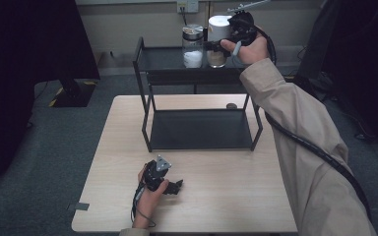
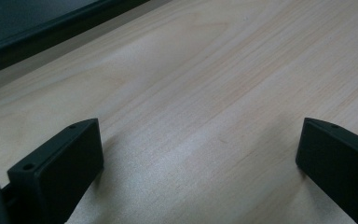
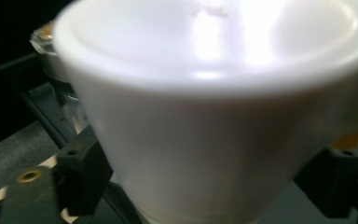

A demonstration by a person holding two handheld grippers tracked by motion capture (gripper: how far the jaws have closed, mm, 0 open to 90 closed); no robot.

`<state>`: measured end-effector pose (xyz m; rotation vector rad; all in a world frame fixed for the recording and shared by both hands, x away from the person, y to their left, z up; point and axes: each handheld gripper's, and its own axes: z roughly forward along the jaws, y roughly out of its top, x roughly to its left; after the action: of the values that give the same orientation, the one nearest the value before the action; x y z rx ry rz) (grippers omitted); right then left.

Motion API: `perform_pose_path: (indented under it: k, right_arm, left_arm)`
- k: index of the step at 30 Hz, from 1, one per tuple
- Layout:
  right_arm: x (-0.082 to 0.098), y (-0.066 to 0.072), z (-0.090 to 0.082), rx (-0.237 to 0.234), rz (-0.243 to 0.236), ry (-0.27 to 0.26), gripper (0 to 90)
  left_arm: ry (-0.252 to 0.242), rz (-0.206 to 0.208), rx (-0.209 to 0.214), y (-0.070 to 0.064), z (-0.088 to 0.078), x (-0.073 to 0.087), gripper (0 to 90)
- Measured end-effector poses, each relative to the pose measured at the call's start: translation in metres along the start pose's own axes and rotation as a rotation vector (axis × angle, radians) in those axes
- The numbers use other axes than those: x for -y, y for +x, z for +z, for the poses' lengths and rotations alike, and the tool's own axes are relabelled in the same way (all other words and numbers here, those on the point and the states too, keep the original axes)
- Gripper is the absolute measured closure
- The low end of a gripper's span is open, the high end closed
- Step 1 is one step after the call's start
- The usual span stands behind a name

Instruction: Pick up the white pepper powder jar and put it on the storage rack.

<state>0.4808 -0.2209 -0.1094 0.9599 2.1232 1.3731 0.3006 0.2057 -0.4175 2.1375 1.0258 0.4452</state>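
With the right gripper [image 1: 220, 45] jaws set either side of the white-lidded jar [image 1: 218, 42] on the rack's top shelf [image 1: 162, 59], though whether they gripped it I cannot tell, a careless move risked knocking the neighbouring jar [image 1: 193, 45], while the left gripper [image 1: 176, 186] rested on the bench [image 1: 226, 182], jaws apart.

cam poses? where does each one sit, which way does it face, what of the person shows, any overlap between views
High view: above the person's side, facing forward-down on the table and black rack; shows forearms, left gripper, right gripper.
Left gripper view: low over the bare tabletop; own jaws apart.
Right gripper view: tight on the white-lidded jar; own jaws flank it.
Shared: jar, high and right views.
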Motion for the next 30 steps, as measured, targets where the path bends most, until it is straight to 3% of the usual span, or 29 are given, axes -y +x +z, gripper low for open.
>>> perform_pose_path:
  k: [6, 15, 30]
  right_arm:
    - [0.008, 0.007, -0.007, 0.051, 0.018, -0.028, 1.9]
    - [0.018, 0.016, -0.022, 0.063, 0.06, -0.056, 0.0]
    - [0.033, 0.035, -0.046, 0.052, 0.057, -0.065, 0.0]
  left_arm:
    - [0.0, 0.0, 0.0, 0.0, 0.0, 0.0, 0.0]
    - [0.0, 0.0, -0.001, 0.0, 0.0, 0.0, 0.0]
    - [0.001, -0.001, -0.001, 0.0, 0.0, 0.0, 0.0]
